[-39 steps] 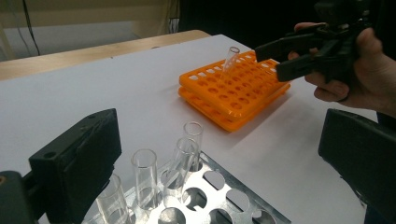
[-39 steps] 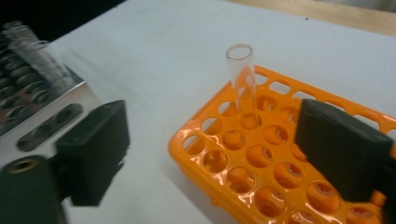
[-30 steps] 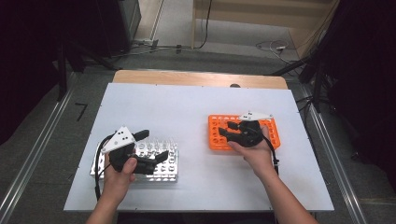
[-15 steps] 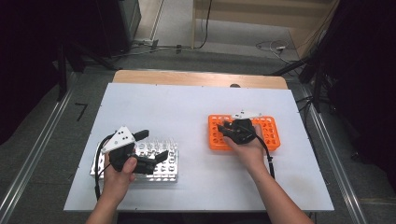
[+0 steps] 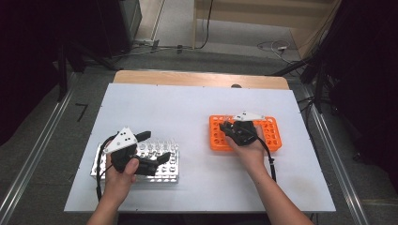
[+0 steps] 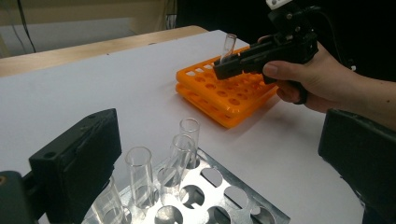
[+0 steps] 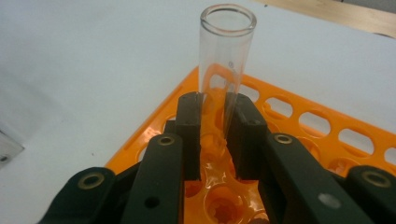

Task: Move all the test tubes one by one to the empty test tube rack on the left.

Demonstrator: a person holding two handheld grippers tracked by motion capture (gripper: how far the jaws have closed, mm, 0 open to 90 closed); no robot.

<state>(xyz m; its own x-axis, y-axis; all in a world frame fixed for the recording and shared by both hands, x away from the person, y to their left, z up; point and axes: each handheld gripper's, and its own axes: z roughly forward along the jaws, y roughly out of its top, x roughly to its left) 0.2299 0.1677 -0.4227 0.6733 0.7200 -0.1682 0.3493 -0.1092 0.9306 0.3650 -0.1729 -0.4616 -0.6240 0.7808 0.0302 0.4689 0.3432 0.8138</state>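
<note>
My right gripper [image 7: 215,116] is shut on a clear glass test tube [image 7: 226,60], held upright over the near-left corner of the orange rack [image 7: 327,130]. In the high view that gripper [image 5: 225,126] is above the left half of the orange rack [image 5: 272,140]. The left gripper view shows it [image 6: 224,67] gripping the tube [image 6: 229,44] just above the rack [image 6: 219,100]. My left gripper [image 5: 157,146] is open, its jaws spread over the metal rack [image 5: 99,165]. Three empty glass tubes [image 6: 180,158] stand in that rack [image 6: 247,207] between the wide-apart jaws.
Both racks sit on a white tabletop [image 5: 187,108] with bare space between them and toward the far wooden edge [image 5: 197,78]. Dark equipment and cables lie on the floor beyond the table.
My right gripper has shifted left over the orange rack with the tube in it. The left hand and gripper stayed in place.
</note>
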